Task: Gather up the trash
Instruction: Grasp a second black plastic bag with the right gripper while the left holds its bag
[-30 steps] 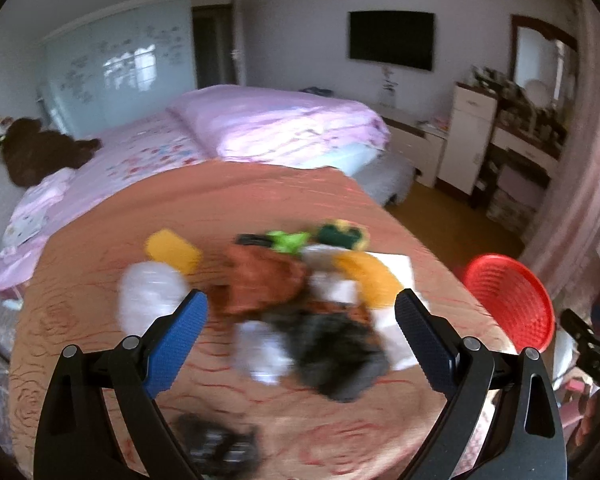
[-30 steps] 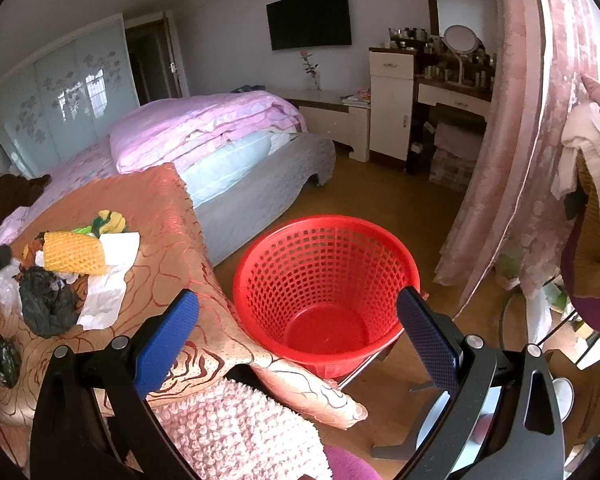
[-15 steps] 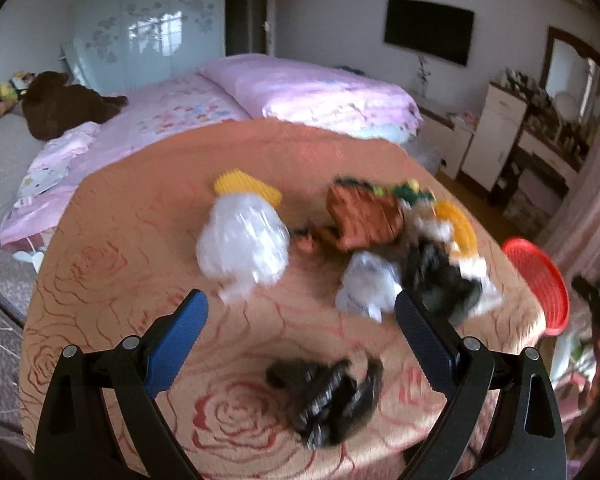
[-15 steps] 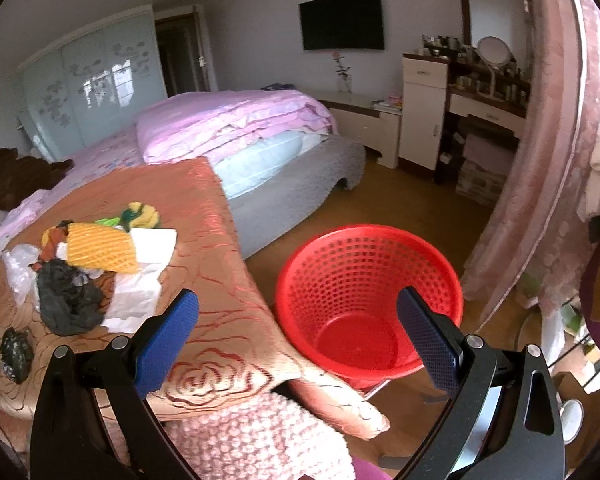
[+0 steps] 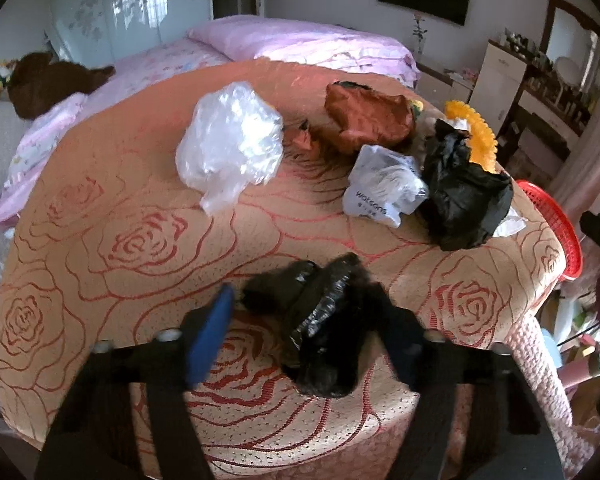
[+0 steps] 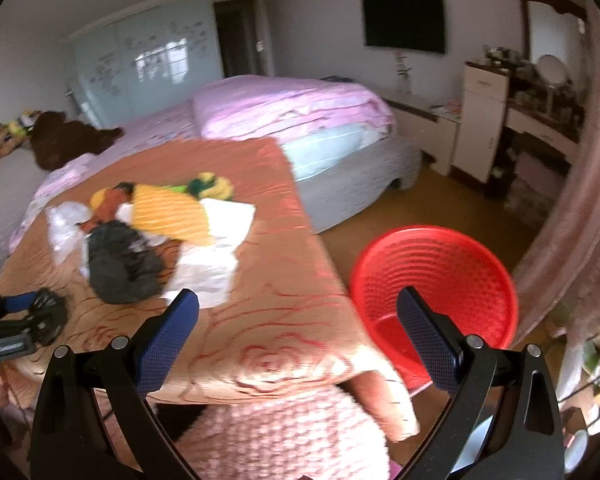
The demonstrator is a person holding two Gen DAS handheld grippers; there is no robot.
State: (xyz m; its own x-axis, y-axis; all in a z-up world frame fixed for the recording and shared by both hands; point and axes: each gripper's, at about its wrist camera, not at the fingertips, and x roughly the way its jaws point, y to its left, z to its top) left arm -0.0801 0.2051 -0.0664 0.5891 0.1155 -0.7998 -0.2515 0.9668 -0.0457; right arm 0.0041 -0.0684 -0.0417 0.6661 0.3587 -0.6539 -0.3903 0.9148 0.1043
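The left gripper [image 5: 306, 330] sits low over the near part of the desk [image 5: 112, 240], its fingers partly spread on either side of a crumpled black bag [image 5: 320, 328]. The blue pad of one finger [image 5: 208, 336] is just beside the bag's left edge; the other finger is blurred and lies against the bag's right side, so whether the bag is actually pinched cannot be told. The bag rests on the rose-patterned cloth covering the desk.

Farther back on the desk lie the other pieces of trash: a clear plastic bag [image 5: 232, 144], a brown bag [image 5: 370, 118], a white printed bag [image 5: 384, 186], a larger black bag [image 5: 462, 196] and a yellow foam net [image 5: 476, 134], the last four bunched close together.

The right gripper [image 6: 298, 330] is spread wide with nothing between its fingers, held off the near corner of the desk. A red basket [image 6: 436, 288] stands on the floor just beside that corner, partly behind the gripper's right finger. In this view the left gripper shows at the far left edge, at the small black bag.
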